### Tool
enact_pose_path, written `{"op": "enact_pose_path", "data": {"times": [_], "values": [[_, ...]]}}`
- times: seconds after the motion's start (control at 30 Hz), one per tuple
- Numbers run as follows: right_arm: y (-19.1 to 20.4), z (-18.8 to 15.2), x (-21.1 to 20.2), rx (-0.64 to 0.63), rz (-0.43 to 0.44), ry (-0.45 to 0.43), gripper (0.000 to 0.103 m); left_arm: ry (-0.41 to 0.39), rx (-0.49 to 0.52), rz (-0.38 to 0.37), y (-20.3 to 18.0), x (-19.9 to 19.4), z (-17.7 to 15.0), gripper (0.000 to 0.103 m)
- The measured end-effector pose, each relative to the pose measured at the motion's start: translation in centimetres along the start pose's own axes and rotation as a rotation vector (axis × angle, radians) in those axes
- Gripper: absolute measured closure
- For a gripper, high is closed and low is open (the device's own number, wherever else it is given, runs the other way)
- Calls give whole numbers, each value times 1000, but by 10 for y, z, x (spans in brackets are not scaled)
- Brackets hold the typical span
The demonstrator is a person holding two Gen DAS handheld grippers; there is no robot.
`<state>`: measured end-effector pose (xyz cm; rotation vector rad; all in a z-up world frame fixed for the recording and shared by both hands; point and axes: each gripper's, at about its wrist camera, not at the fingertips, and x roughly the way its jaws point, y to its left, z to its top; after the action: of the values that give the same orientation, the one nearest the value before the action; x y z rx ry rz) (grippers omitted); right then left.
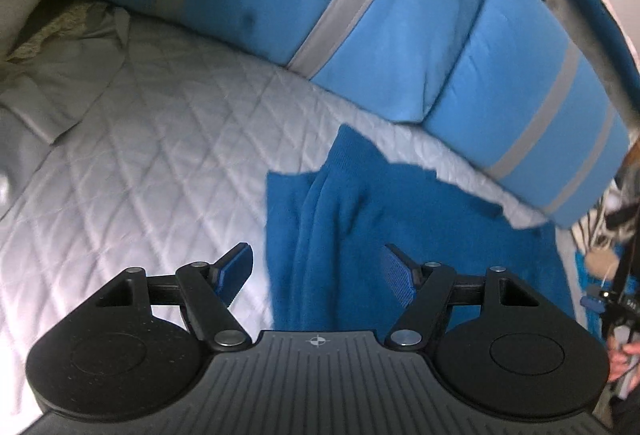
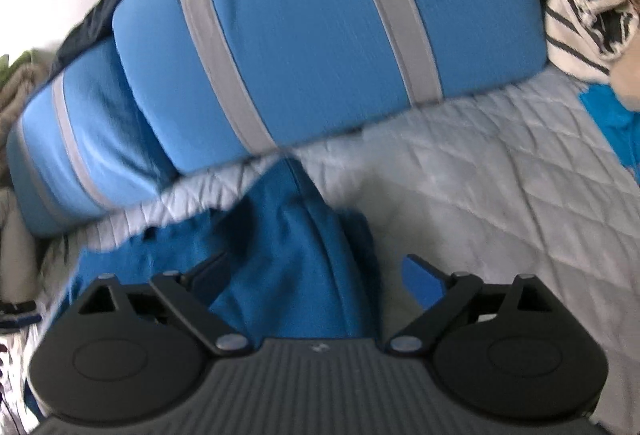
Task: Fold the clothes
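A dark blue garment (image 1: 400,215) lies crumpled on the quilted grey bed cover (image 1: 140,175), with a ribbed cuff pointing toward the cushions. My left gripper (image 1: 316,263) hovers open over the garment's left edge; its blue pads touch nothing. In the right wrist view the same garment (image 2: 280,235) bunches into a ridge on the bed cover (image 2: 500,175). My right gripper (image 2: 316,271) stands wide open above that ridge, with the cloth below the jaws and not pinched.
Two light blue cushions with grey stripes (image 1: 360,15) (image 2: 320,35) line the far side of the bed. Grey clothing (image 1: 60,75) lies at the far left. A striped bag (image 2: 576,35) and a bright blue cloth (image 2: 612,123) sit at the right. A person's hand (image 1: 628,355) shows at the edge.
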<state>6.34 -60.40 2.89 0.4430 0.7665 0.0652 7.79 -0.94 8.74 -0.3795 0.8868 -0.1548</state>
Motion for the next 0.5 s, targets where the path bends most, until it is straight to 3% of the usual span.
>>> {"op": "enact_pose_path", "data": {"times": [0.3, 0.5], "values": [[-27, -48, -33, 30, 37, 134, 0, -40, 119, 15, -16, -59, -38, 33], [-30, -42, -75, 99, 78, 99, 0, -93, 153, -7, -28, -101, -41, 33]]}}
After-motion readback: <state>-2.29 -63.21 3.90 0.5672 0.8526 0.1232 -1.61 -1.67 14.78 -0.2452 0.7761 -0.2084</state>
